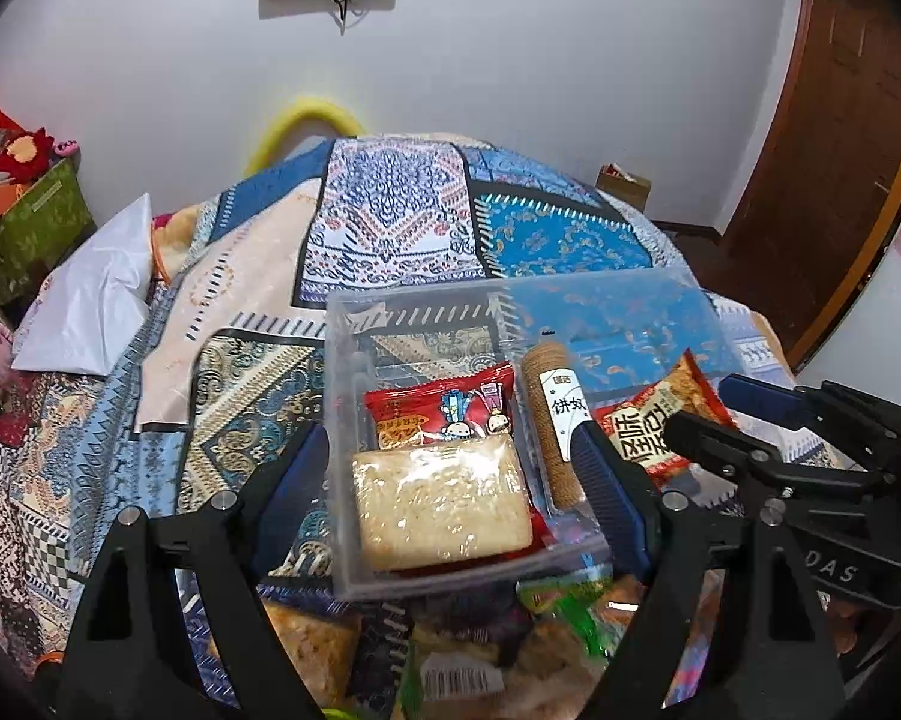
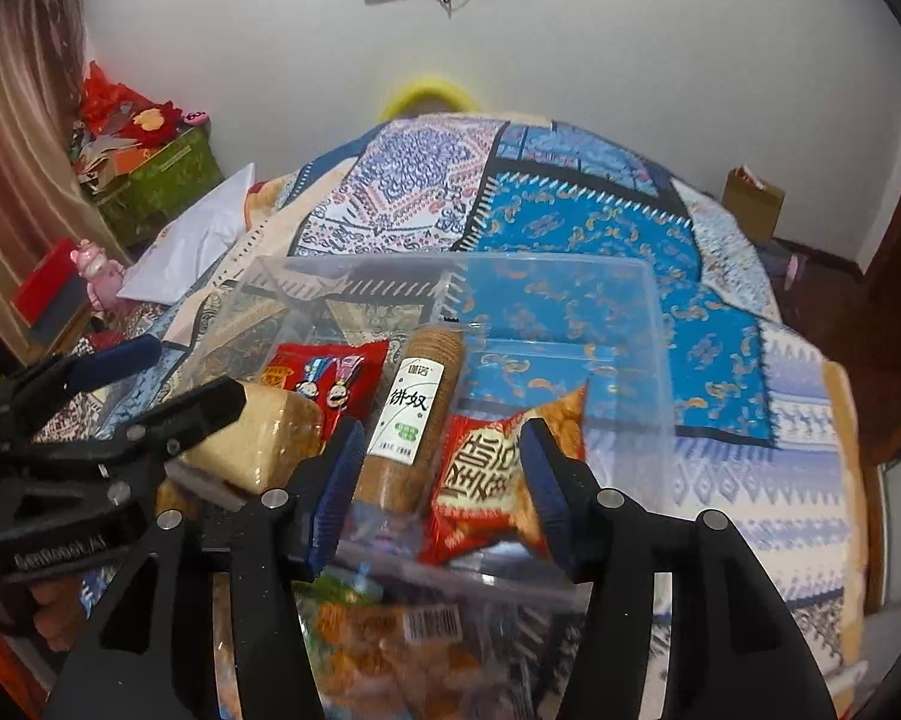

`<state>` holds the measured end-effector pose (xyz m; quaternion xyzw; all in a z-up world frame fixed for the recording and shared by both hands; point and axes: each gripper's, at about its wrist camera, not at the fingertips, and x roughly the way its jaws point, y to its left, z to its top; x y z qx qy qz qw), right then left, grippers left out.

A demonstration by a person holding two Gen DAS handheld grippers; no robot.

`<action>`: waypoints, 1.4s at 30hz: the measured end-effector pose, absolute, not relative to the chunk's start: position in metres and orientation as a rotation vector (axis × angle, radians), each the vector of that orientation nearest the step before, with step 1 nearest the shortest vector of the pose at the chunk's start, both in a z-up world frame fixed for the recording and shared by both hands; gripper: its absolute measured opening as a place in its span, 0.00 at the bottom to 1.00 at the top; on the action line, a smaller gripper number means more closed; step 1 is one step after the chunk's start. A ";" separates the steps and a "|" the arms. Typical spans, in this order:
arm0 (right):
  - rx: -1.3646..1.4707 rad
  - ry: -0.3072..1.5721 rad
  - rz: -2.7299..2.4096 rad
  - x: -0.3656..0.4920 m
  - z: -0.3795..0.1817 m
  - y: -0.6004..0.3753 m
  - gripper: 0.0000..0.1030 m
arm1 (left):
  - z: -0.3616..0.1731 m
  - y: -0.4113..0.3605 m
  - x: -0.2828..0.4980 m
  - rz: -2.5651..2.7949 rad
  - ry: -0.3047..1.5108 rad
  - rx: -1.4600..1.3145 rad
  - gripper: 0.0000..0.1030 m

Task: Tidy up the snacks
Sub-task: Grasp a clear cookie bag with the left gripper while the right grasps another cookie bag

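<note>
A clear plastic bin [image 1: 354, 579] [image 2: 648, 324] sits on the patterned bedspread. In it lie a pale rice cracker block [image 1: 441, 507] [image 2: 258, 444], a red cartoon packet [image 1: 444, 408] [image 2: 324, 381], a brown biscuit roll [image 1: 555, 414] [image 2: 420, 414] and a red-orange snack packet [image 1: 654, 420] [image 2: 498, 474]. My left gripper [image 1: 450, 474] is open, its fingers spread either side of the cracker block over the bin. My right gripper [image 2: 444, 480] is open, with the red-orange packet between its fingers, over the bin's near edge.
Several loose snack packs [image 1: 450, 660] [image 2: 402, 648] lie in front of the bin. A white bag [image 1: 90, 300] [image 2: 192, 240] lies at the bed's left. Green boxes [image 1: 36, 222] [image 2: 162, 180] stand left. A cardboard box [image 2: 750, 198] and a wooden door [image 1: 834, 150] are on the right.
</note>
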<state>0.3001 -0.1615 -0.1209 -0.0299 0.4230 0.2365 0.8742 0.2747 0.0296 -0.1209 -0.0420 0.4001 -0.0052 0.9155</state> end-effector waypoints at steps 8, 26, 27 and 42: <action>-0.073 0.814 0.486 0.264 -0.101 -0.175 0.61 | -0.104 0.041 0.230 0.007 0.801 -0.067 0.81; -0.081 0.934 0.472 0.212 -0.156 -0.195 0.67 | -0.148 0.036 0.165 -0.035 0.887 -0.077 0.81; -0.080 0.946 0.479 0.213 -0.160 -0.194 0.67 | -0.150 0.036 0.167 -0.039 0.891 -0.082 0.81; -0.078 1.024 0.520 0.243 -0.192 -0.181 0.94 | -0.178 0.011 0.205 -0.086 0.950 -0.089 0.86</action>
